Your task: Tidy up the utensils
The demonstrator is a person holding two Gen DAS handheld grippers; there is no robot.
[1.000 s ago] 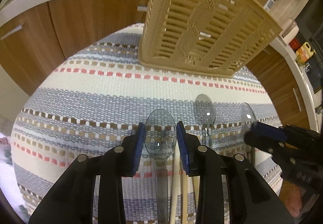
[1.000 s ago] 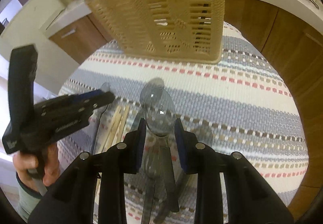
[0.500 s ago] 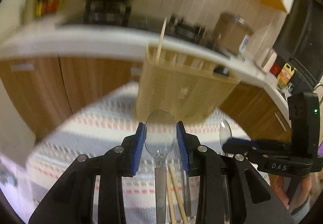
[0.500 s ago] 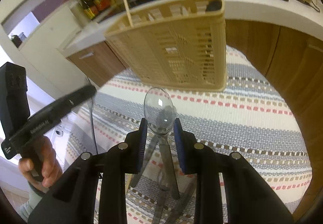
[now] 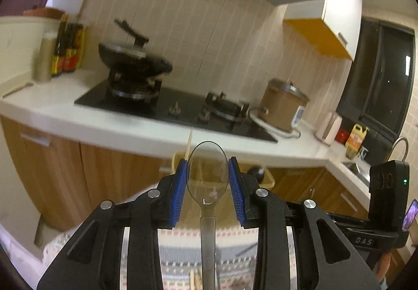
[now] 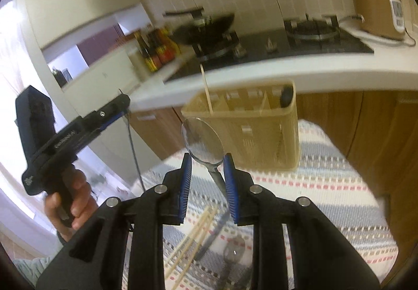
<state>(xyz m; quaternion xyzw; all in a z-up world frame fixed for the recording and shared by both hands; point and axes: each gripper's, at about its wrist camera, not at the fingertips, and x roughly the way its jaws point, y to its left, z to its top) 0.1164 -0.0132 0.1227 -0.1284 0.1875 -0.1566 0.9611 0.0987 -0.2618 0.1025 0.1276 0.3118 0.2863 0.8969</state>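
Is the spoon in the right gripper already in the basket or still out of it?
Out. The clear spoon is clamped in the right gripper, bowl up, in front of the basket, not inside any compartment.

Beige slatted basket (image 6: 250, 130), clear spoons (image 5: 207, 175), striped woven mat (image 6: 326, 185).

Two clear plastic spoons held up, one per view (image 5: 207, 172) (image 6: 203, 142). One more clear spoon (image 6: 233, 250) lying on the striped woven mat (image 6: 326, 193). One beige slotted plastic utensil basket (image 6: 261, 133), one wooden chopstick (image 6: 206, 91) standing in it. Loose chopsticks (image 6: 193, 235) on mat, count unclear.
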